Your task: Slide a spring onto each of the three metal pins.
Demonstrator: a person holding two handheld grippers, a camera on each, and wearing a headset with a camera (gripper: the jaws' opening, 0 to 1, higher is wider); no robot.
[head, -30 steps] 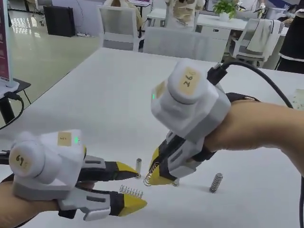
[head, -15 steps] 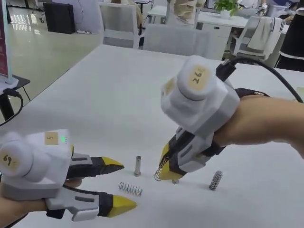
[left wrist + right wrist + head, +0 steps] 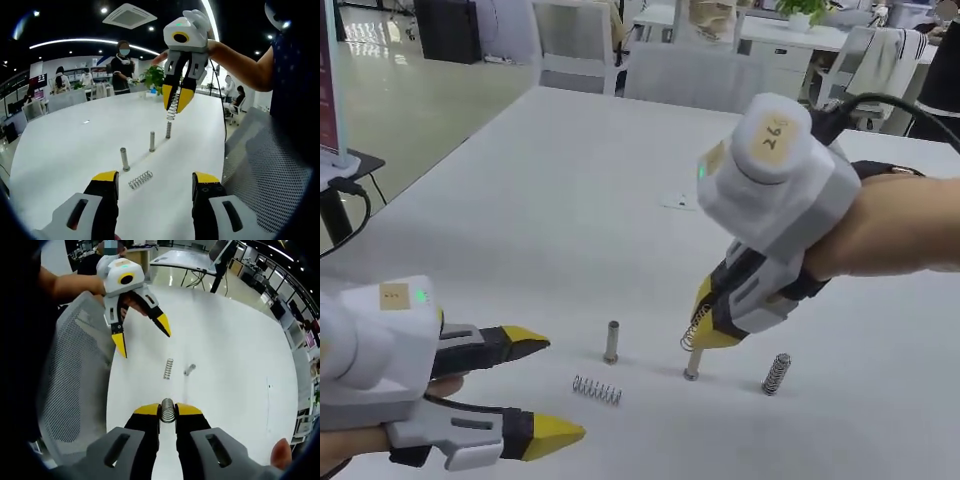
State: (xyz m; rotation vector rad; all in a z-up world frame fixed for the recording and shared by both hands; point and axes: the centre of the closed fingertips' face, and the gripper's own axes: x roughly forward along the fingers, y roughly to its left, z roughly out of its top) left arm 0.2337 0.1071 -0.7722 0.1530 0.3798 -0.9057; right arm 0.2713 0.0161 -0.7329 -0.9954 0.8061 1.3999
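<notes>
Three metal pins stand in a row on the white table (image 3: 570,200). The left pin (image 3: 611,342) is bare. The right pin carries a spring (image 3: 776,373). My right gripper (image 3: 710,328) is shut on a spring (image 3: 693,327) that hangs tilted just above the middle pin (image 3: 691,367). In the right gripper view that spring (image 3: 168,411) sits end-on between the yellow fingertips (image 3: 148,410). Another spring (image 3: 597,389) lies loose on the table in front of the pins. My left gripper (image 3: 545,388) is open at the lower left, short of the loose spring (image 3: 140,179).
The table's far edge meets white chairs (image 3: 570,45) and desks in an office. A grey mesh chair (image 3: 70,375) stands at the near side. People (image 3: 121,70) stand at the far end of the room. A black cable (image 3: 890,100) runs from my right gripper.
My right gripper has risen and shifted right with its spring, uncovering the middle pin. My left gripper has drawn back to the left, away from the bare pin.
</notes>
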